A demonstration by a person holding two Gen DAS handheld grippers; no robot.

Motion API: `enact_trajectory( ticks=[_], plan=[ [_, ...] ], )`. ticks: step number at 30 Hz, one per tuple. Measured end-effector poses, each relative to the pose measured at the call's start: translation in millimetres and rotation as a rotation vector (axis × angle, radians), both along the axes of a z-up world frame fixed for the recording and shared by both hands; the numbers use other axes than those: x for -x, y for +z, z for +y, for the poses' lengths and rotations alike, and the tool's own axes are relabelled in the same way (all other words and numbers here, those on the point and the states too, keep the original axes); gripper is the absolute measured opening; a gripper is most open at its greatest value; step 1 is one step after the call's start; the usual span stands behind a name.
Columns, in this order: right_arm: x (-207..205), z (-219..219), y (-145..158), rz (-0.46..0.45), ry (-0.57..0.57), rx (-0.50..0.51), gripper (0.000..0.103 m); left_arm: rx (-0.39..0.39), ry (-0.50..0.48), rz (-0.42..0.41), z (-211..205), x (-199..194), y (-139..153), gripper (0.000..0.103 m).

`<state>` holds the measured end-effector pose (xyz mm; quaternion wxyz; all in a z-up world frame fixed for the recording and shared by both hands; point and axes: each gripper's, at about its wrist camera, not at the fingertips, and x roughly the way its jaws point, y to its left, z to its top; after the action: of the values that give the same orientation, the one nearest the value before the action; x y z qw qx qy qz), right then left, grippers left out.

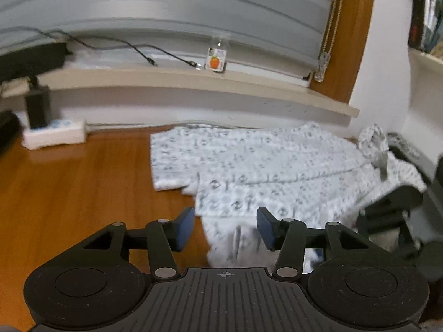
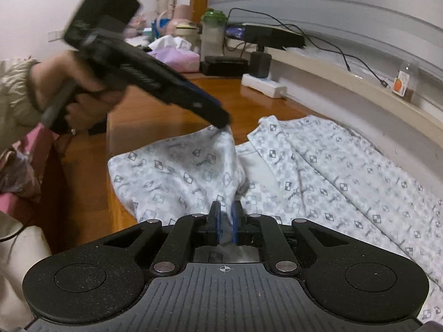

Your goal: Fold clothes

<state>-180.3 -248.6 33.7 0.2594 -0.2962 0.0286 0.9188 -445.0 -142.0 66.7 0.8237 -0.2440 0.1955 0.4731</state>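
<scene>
A white garment with a small grey pattern lies spread on the wooden table; it also shows in the right wrist view. My left gripper is open, its blue pads to either side of the garment's near edge. From the right wrist view the left gripper sits at a raised fold of the cloth. My right gripper is shut on a bunched edge of the garment.
A white power strip lies at the table's back left. A small bottle with an orange label and cables sit on the window ledge. Boxes, cups and a tissue pack crowd the far end of the table.
</scene>
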Motion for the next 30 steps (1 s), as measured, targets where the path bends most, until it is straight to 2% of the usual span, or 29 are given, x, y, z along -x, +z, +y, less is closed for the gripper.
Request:
enact_trajectory(
  ticks=[2,4,5,6,7,10,17,20,24,26,27,30],
  plan=[
    [-3,-1,-1,0.012,0.005,-0.004,0.010,0.049,-0.018,-0.032,11,-2,-6,0.049],
    [-5,3,1,0.024,0.002,0.014,0.011,0.093,-0.041,-0.030,15,-5,-13,0.037],
    [-4,7,2,0.027,-0.003,0.022,0.013,0.095,-0.058,-0.013,11,-6,-14,0.035],
    [-3,11,3,0.030,-0.008,0.031,0.018,0.097,-0.075,0.003,7,-7,-14,0.029],
    [-1,15,4,0.033,-0.013,0.040,0.023,0.097,-0.090,0.019,2,-8,-15,0.028],
    [3,27,8,0.042,-0.028,0.066,0.027,0.068,-0.110,0.059,-20,-8,-11,0.022],
    [12,55,17,0.062,-0.061,0.128,0.027,0.040,-0.146,0.102,-64,-11,-3,0.022],
    [23,65,13,0.041,-0.052,0.173,0.028,0.046,-0.147,0.096,-68,-8,-4,0.022],
    [30,63,8,0.023,-0.028,0.171,0.029,0.050,-0.149,0.088,-69,-5,-6,0.022],
    [27,59,8,0.035,-0.013,0.157,0.020,0.041,-0.138,0.069,-67,0,-2,0.022],
    [25,56,8,0.043,-0.008,0.146,0.004,0.034,-0.123,0.051,-65,5,0,0.024],
    [22,48,9,0.073,0.004,0.103,0.003,0.042,-0.104,0.009,-53,12,0,0.026]
  ],
)
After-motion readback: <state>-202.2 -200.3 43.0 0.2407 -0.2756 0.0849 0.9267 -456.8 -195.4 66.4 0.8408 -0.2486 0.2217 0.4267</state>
